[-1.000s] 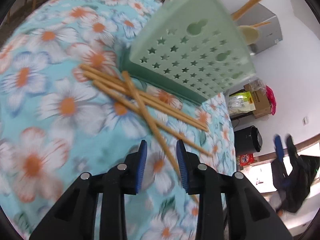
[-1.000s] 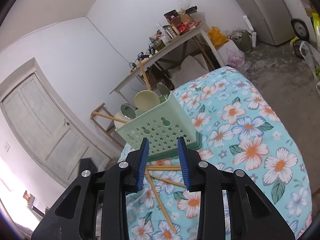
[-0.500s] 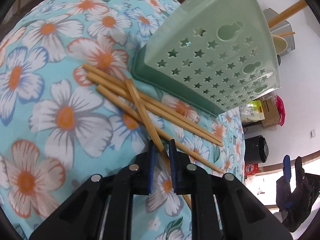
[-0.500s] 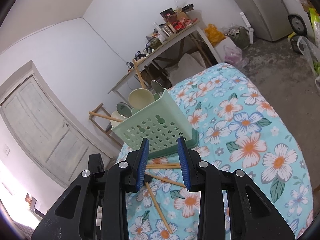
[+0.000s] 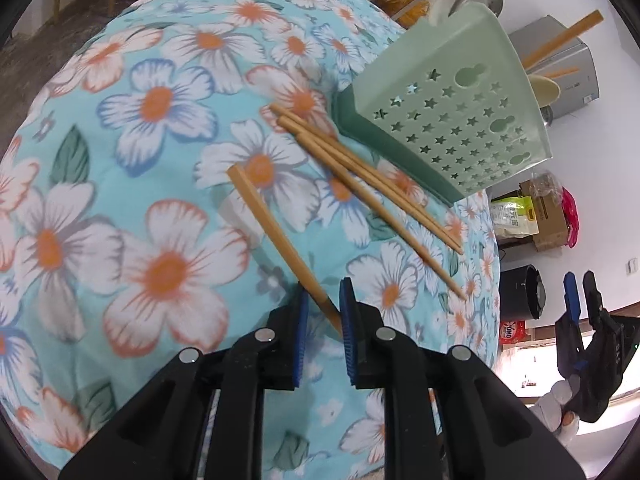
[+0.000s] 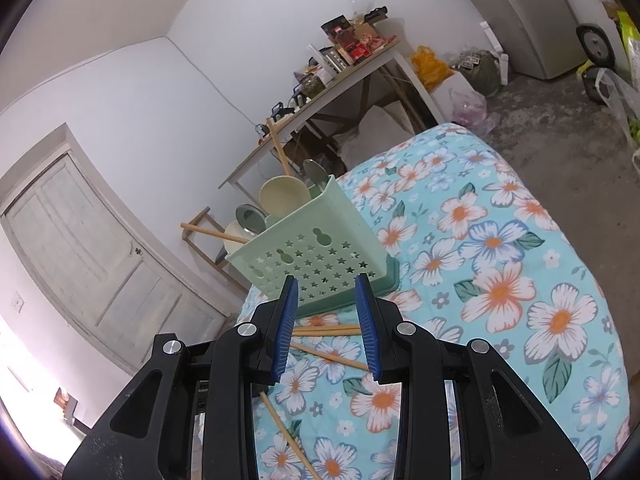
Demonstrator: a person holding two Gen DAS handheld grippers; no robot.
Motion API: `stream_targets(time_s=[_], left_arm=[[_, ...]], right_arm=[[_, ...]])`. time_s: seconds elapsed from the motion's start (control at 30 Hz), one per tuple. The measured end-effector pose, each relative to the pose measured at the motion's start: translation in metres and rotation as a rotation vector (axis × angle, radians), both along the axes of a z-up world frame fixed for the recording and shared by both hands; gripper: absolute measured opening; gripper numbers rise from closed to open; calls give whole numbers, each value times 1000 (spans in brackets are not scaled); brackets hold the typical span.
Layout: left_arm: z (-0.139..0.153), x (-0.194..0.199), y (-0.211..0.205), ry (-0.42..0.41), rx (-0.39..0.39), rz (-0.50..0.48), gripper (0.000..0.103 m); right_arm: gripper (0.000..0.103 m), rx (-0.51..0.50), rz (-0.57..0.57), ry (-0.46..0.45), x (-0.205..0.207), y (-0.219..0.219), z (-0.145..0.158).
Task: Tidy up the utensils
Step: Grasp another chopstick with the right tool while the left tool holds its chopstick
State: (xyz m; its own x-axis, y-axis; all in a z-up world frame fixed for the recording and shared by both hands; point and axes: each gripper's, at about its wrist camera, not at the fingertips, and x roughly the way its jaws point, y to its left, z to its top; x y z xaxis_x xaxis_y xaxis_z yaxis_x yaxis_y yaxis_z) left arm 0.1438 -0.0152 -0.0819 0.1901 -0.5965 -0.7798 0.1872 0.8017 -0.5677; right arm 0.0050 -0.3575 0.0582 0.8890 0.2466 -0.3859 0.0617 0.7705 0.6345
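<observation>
Left gripper: black frame, blue pads, aimed steeply down at the table. Clamped askew on the thin end of one tan wooden chopstick, which crosses the gap from one pad to the other. Jaws easing open just now, stick between them and touching both pads. Thick end of the held chopstick angled up and to the left, clear of the cloth, with its shadow on the fabric beneath.

Three more tan wooden chopsticks lying loose on the turquoise tablecloth with white and orange flowers. Two close together and near parallel, the third crossing under them at a shallow angle. Thick ends just beside the base of the pale green plastic utensil basket with star-shaped cut-outs. Apart from the held chopstick.

Basket upright on a darker green tray base, near the table's far edge as seen from the right wrist. Already loaded: cream round-bowled ladle, steel spoon, long wooden handles sticking out above the rim.

Right gripper: same black and blue build, held above the table and pointed at the basket. Jaws parted, nothing between the pads, touching nothing. Basket wall and loose chopsticks in sight through the gap, farther off. Also visible off to the side in the left wrist view, beyond the table edge.
</observation>
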Motion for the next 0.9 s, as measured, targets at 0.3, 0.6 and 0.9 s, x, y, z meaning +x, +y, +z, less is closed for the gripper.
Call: stream_targets(time_s=[0.3, 0.6, 0.9], left_arm=[[-1, 10, 14, 27, -54, 84, 31], [-14, 19, 23, 91, -125, 188, 29], [-13, 17, 21, 62, -81, 215, 12]], right_arm=[[30, 0, 10, 5, 1, 4, -1], [30, 0, 11, 9, 2, 5, -2], [30, 3, 11, 12, 1, 5, -4]])
